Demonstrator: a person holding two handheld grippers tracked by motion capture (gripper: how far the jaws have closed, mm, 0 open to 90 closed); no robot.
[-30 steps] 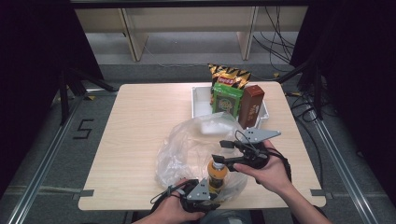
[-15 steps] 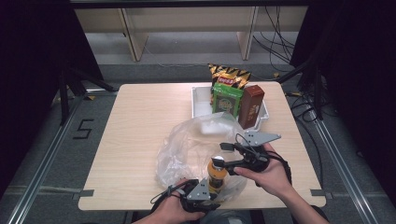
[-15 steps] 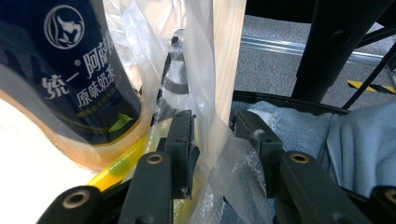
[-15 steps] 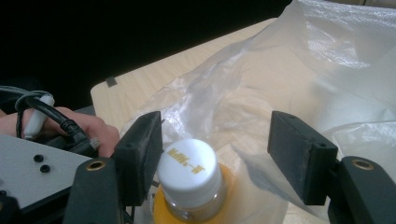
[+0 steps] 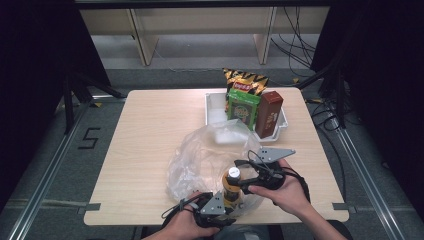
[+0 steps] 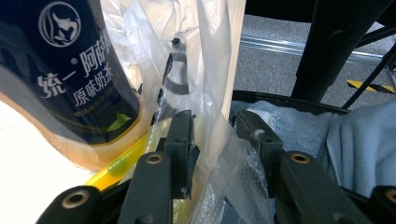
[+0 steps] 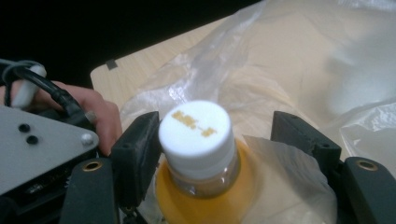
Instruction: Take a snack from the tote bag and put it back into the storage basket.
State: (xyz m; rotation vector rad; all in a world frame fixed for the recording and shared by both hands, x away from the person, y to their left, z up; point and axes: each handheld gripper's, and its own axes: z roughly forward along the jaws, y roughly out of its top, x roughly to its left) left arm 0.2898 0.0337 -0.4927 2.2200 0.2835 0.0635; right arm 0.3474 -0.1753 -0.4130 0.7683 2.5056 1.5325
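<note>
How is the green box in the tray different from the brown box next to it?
The green box is wider and squatter; the brown box is narrower and reaches a bit higher. The green box stands in front of the striped chip bag near the middle of the white tray; the brown box stands at the tray's right end, turned so one corner edge faces the camera. Both stand upright in the same tray, side by side.

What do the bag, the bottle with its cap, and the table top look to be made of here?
Bag: thin clear plastic film, glossy; it crinkles and the table shows through it.
Bottle: likely clear plastic, since yellowish drink shows through the neck; a printed dark label wraps the body.
Cap: opaque white plastic, matte, with gold print on top.
Table top: light wood-grain surface, matte; solid wood or laminate cannot be told.
</note>
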